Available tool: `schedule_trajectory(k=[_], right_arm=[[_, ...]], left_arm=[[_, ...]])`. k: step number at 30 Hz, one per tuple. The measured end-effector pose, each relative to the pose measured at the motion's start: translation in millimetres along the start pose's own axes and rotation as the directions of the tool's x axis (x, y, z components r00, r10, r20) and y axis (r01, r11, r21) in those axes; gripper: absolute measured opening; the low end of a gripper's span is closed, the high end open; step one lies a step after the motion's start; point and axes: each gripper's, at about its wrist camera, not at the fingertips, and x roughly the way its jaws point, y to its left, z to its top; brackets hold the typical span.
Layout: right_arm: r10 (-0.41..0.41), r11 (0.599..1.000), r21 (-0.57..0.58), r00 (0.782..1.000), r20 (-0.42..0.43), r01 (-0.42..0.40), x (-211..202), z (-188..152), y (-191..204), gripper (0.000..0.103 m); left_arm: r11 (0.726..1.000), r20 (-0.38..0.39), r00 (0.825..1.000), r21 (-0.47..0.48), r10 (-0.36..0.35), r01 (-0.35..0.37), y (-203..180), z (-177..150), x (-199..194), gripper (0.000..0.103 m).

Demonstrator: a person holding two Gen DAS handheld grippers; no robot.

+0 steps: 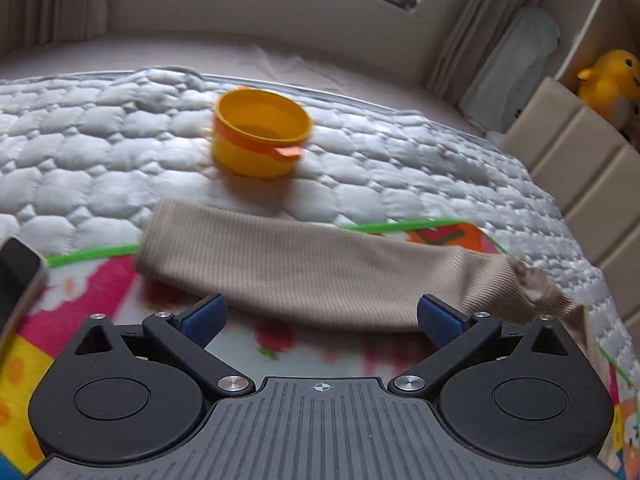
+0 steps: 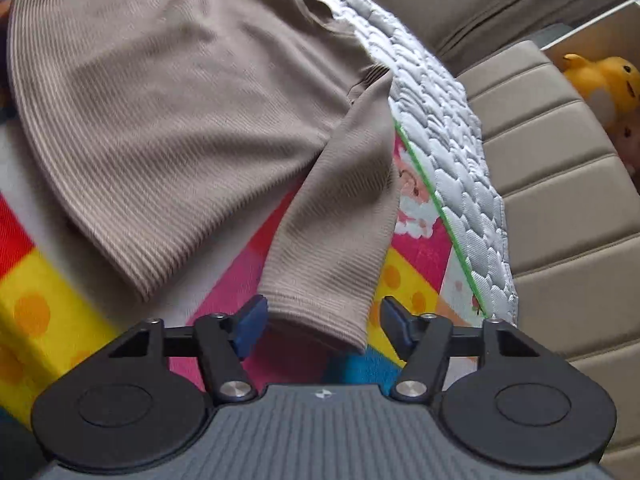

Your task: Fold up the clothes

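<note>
The left gripper point(image 1: 322, 318) is seen with its blue-padded fingers point(image 1: 204, 316) spread wide, and nothing is held between them. Just ahead of the fingertips, one sleeve point(image 1: 288, 276) of the beige ribbed sweater point(image 1: 532, 280) is laid crosswise, its cuff end pointed beyond the left finger and its shoulder end bunched beyond the right finger. The sleeve is rested on a colourful play mat point(image 1: 80, 276) with a green border. Farther ahead, a yellow bowl point(image 1: 260, 136) with an orange tab is set on the grey quilted mattress cover point(image 1: 100, 136). Past the right finger, a padded beige headboard point(image 1: 580, 168) and a yellow plush toy point(image 1: 612, 80) are seen.

The right gripper point(image 2: 322, 322) is likewise held wide open, with the cuff of the other sleeve point(image 2: 340, 240) lying between its fingers point(image 2: 250, 326); whether the pads touch the cloth cannot be told, though a gap is seen beside the right finger. From the cuff, the sleeve is run forward to the sweater's body, which is spread flat ahead and to the left of the fingers on the mat. Beyond the right finger, the quilted cover, the headboard and the plush toy are visible.
</note>
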Motion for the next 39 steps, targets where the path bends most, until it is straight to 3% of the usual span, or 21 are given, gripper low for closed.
schedule_trajectory(k=[4,7,9,10,12,15,19,24,27,30,33,34,36,39], right_arm=[[-0.051,0.998,-0.036,0.999,-0.002,0.051,18,-3,2,0.054],[-0.032,0.999,0.028,0.999,0.005,0.032,35,6,-4,0.033],[0.035,0.982,0.184,0.999,0.03,-0.04,38,16,-19,0.01],[0.075,0.954,0.286,0.996,0.058,-0.088,36,22,-30,0.009],[0.131,0.846,0.496,0.978,0.162,-0.195,24,31,-62,0.007],[0.109,0.583,0.733,0.928,0.357,-0.35,-1,38,-133,0.007],[0.017,0.369,0.795,0.858,0.513,-0.482,-25,59,-200,0.007],[0.038,0.284,0.765,0.804,0.594,-0.579,-18,132,-211,0.007],[0.07,0.258,0.73,0.766,0.639,-0.633,-10,189,-200,0.007],[0.098,0.299,0.709,0.76,0.642,-0.638,-6,248,-185,0.007],[0.136,0.343,0.692,0.763,0.632,-0.635,-6,285,-169,0.014],[0.152,0.361,0.68,0.76,0.632,-0.638,-7,292,-163,0.017],[0.154,0.408,0.67,0.77,0.62,-0.62,-9,298,-152,0.042],[0.146,0.43,0.693,0.802,0.58,-0.579,-1,289,-142,0.052]], left_arm=[[0.987,-0.049,0.99,-0.099,-0.131,0.126,-50,-27,16,0.103],[0.982,-0.058,0.982,-0.072,-0.179,0.175,-76,-52,28,0.103],[0.983,-0.066,0.981,0.0,-0.184,0.184,-90,-70,38,0.103],[0.986,-0.073,0.984,0.042,-0.16,0.164,-93,-76,43,0.103],[0.989,-0.088,0.99,0.086,-0.112,0.12,-91,-81,51,0.103],[0.993,-0.091,0.99,0.045,-0.108,0.112,-80,-77,56,0.103],[0.992,-0.076,0.99,0.018,-0.121,0.123,-73,-69,58,0.103],[0.983,-0.111,0.976,-0.015,-0.186,0.186,-72,-63,60,0.103],[0.975,-0.143,0.964,-0.02,-0.223,0.223,-72,-62,62,0.103],[0.971,-0.157,0.96,0.014,-0.234,0.239,-74,-63,64,0.103],[0.965,-0.172,0.952,0.025,-0.254,0.261,-71,-62,69,0.103],[0.962,-0.178,0.947,0.02,-0.266,0.274,-69,-61,70,0.103],[0.953,-0.187,0.937,0.006,-0.295,0.302,-64,-58,72,0.103],[0.942,-0.188,0.924,-0.027,-0.333,0.334,-56,-52,77,0.103]])
